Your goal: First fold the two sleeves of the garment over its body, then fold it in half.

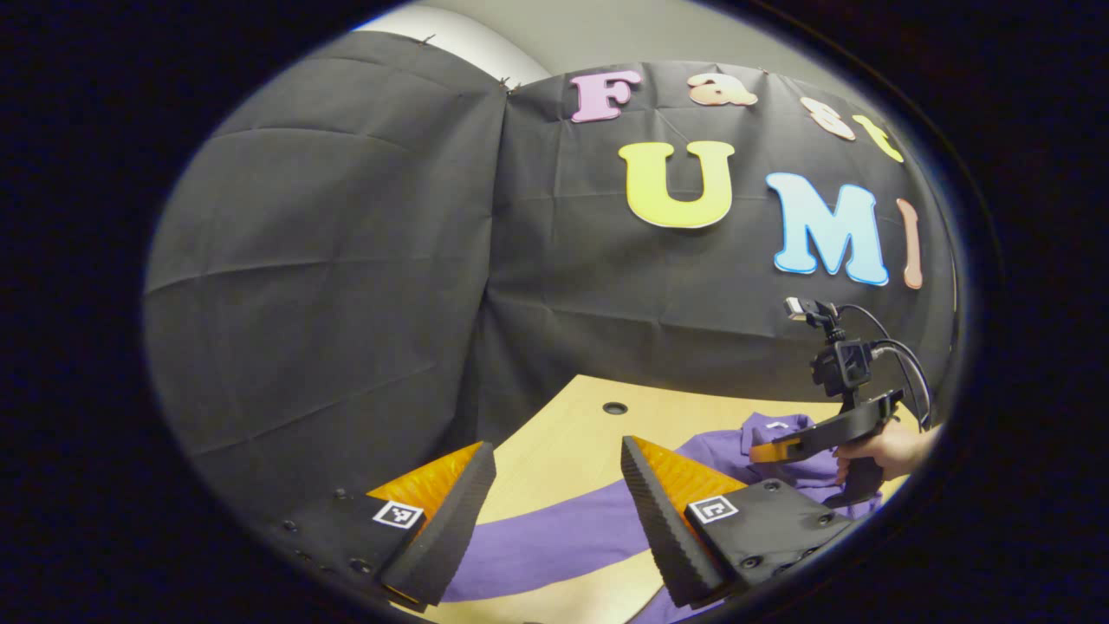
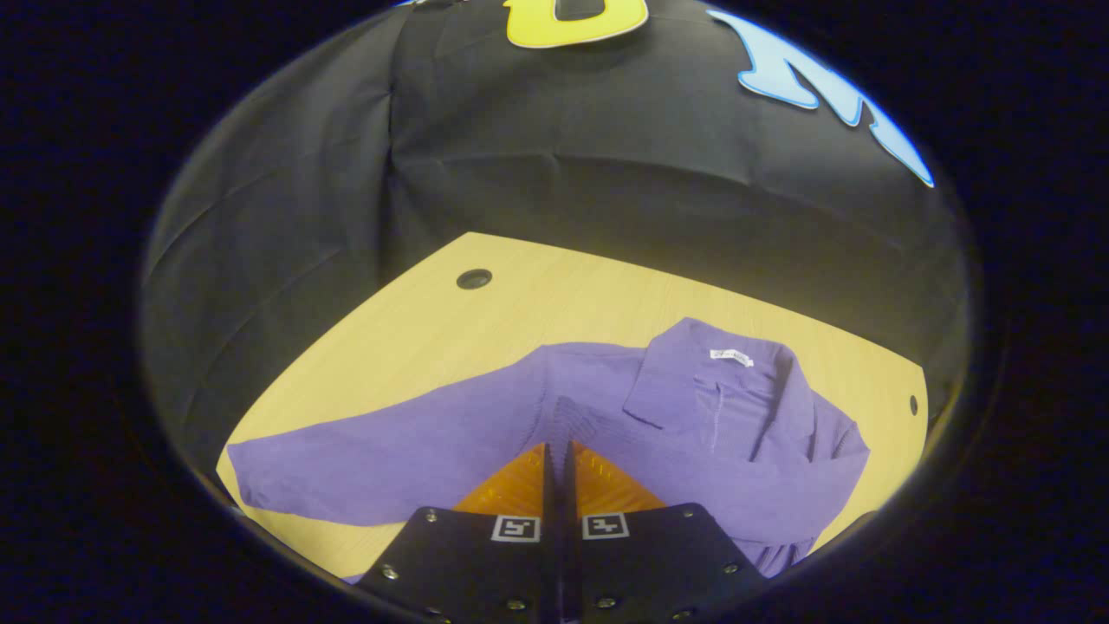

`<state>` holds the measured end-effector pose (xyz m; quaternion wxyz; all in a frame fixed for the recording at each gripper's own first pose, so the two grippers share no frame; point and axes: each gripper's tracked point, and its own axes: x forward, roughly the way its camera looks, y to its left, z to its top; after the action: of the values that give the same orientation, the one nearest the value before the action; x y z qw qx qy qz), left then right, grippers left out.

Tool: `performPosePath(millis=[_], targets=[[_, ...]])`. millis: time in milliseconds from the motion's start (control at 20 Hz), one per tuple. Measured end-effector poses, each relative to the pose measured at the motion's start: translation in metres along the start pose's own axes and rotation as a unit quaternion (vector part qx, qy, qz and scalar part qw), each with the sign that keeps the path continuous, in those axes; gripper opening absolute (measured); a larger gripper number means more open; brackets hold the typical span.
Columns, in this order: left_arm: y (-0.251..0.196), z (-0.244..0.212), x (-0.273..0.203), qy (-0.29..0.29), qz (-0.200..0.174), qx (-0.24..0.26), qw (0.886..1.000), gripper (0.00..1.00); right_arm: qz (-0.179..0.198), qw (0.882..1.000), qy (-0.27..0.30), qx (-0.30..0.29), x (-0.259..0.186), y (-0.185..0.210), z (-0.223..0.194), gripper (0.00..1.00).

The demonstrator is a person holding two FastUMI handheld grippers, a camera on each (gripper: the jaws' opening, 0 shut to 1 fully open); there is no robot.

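Purple long-sleeved collared garment (image 2: 693,416) lying on light wooden bench (image 2: 520,303), one sleeve stretched out. Left gripper (image 1: 554,468) hovering w/ fingers wide apart, holding nothing. Right gripper (image 2: 559,455) fingers pressing together, tips at fabric; grip unclear.

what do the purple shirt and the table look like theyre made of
The purple shirt looks like soft woven fabric with a matte finish: it creases and drapes flat, and has a sewn collar. The table looks like light wood or wood-look laminate, smooth with faint grain lines; which one cannot be told.
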<state>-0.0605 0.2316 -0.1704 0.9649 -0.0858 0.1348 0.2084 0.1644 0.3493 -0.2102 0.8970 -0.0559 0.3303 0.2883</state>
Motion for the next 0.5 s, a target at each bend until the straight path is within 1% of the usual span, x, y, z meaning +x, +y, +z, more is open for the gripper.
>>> performPosePath(millis=[50, 150, 300, 400, 500], targets=[[0.002, -0.001, -0.001, 0.001, 0.003, -0.002, 1.0, 0.96, 0.001, 1.0, 0.005, 0.001, 0.005, 0.002, -0.004, 0.05], [0.001, -0.004, -0.004, 0.001, 0.007, -0.003, 1.0, 0.96, 0.005, 1.0, 0.012, 0.004, 0.004, 0.005, -0.008, 0.16], [0.0, -0.008, -0.007, 0.003, 0.012, -0.001, 1.0, 0.96, 0.006, 1.0, 0.0, -0.002, -0.003, 0.008, -0.002, 0.79], [0.002, -0.011, -0.008, 0.004, 0.017, -0.002, 1.0, 0.96, 0.004, 1.0, -0.016, -0.003, -0.012, 0.009, 0.005, 0.9], [0.004, -0.016, -0.009, 0.007, 0.025, -0.003, 1.0, 0.95, 0.007, 0.999, -0.036, -0.002, -0.027, 0.012, 0.015, 0.9]])
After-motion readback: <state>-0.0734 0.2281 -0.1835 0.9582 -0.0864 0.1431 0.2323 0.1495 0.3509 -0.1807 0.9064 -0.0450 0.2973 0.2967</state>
